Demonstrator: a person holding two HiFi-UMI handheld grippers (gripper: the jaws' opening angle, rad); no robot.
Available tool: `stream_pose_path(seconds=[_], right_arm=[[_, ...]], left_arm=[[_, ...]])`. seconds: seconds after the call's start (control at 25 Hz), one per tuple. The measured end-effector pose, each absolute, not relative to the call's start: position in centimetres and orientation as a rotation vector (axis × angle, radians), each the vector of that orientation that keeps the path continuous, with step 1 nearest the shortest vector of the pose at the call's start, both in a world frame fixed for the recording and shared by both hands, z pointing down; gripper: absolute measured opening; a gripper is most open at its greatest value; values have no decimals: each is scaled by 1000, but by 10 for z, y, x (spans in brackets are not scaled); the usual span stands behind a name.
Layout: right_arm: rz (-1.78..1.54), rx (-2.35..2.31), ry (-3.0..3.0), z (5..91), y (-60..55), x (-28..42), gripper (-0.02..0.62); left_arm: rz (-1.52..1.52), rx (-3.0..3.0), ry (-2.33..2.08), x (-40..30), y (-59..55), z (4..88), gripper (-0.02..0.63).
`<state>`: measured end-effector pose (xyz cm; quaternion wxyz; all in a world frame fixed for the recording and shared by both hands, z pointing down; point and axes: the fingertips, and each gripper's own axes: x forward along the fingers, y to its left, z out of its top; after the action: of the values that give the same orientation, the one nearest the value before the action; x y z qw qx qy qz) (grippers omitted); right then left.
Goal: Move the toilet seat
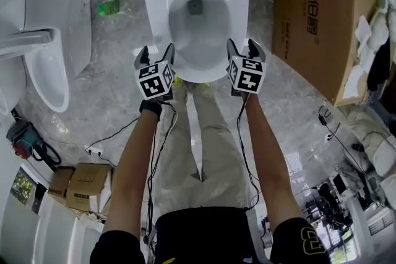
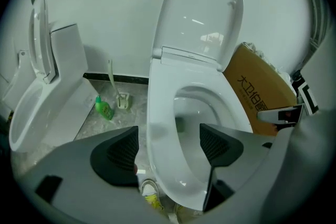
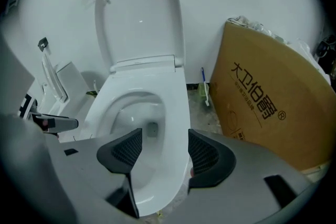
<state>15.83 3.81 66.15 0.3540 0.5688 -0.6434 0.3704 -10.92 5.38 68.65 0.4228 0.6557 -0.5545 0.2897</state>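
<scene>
While left gripper (image 1: 155,51) and right gripper (image 1: 244,45) straddle its rim, jaws wide, the glossy white toilet seat (image 1: 198,71) lies down.

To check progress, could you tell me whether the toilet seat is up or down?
Down: the toilet seat lies flat on the bowl, lid raised.

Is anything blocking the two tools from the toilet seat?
No, nothing visible is in the way. The left tool and right tool are open, and a side of the toilet seat shows between the jaws of each.
</scene>
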Motion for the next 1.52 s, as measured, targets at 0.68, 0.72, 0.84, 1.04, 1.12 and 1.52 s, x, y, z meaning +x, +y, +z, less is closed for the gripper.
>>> stream_pose_path(seconds=[0.68, 0.72, 0.84, 1.04, 1.12, 1.52], right_arm=[[991, 1401, -1474, 741, 68, 173, 298], [1006, 1401, -1465, 744, 69, 174, 299], [1036, 1397, -1445, 751, 72, 173, 304], [1029, 1404, -1415, 752, 72, 173, 305], [1029, 1398, -1408, 752, 71, 172, 304], [1059, 1389, -1395, 753, 71, 172, 298]], left_arm=[[896, 1528, -1293, -97, 70, 768, 368], [904, 1511, -1286, -96, 70, 772, 368], [927, 1468, -1287, -93, 72, 783, 368], [961, 1420, -1292, -91, 73, 787, 364], [968, 1410, -1297, -92, 72, 786, 357], [970, 1383, -1294, -91, 76, 789, 351]])
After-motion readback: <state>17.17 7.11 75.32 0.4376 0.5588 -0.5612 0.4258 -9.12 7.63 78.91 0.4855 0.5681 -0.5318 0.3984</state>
